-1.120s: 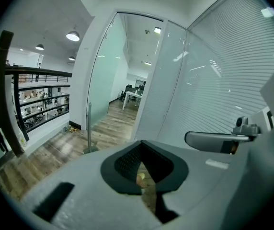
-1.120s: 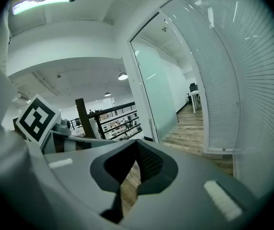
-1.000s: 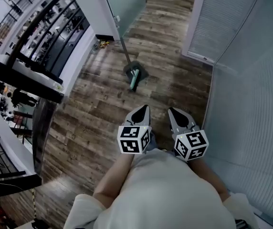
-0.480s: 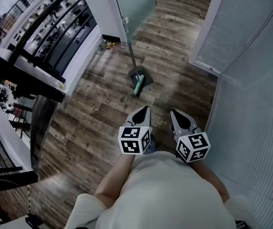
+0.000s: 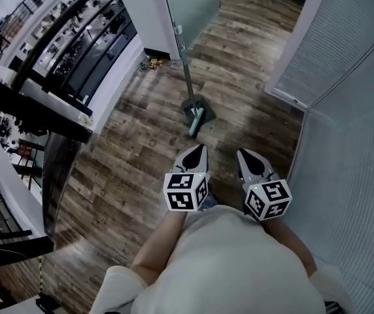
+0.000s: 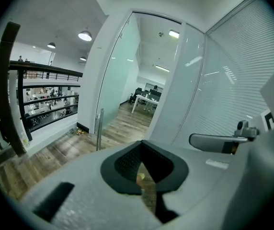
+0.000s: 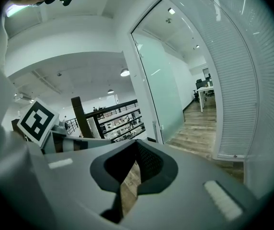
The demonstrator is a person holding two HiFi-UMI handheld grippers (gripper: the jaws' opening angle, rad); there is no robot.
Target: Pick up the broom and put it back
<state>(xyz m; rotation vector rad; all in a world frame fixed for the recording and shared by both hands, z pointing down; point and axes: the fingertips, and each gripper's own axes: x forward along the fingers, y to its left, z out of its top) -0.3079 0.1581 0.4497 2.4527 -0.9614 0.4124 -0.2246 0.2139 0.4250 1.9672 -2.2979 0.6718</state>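
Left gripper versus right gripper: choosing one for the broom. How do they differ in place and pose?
In the head view the left gripper sits almost straight below the broom; the right gripper is off to the side, nearer the ribbed wall. The left gripper leans slightly toward the broom, the right gripper more sharply. Both are shut, empty, short of it.

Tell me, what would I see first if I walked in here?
The broom catches the eye first: its green-edged head rests on the wooden floor in the middle, its long handle reaching up toward the glass door. Just below it, the left hand-held gripper and right hand-held gripper point toward it, both shut and empty.
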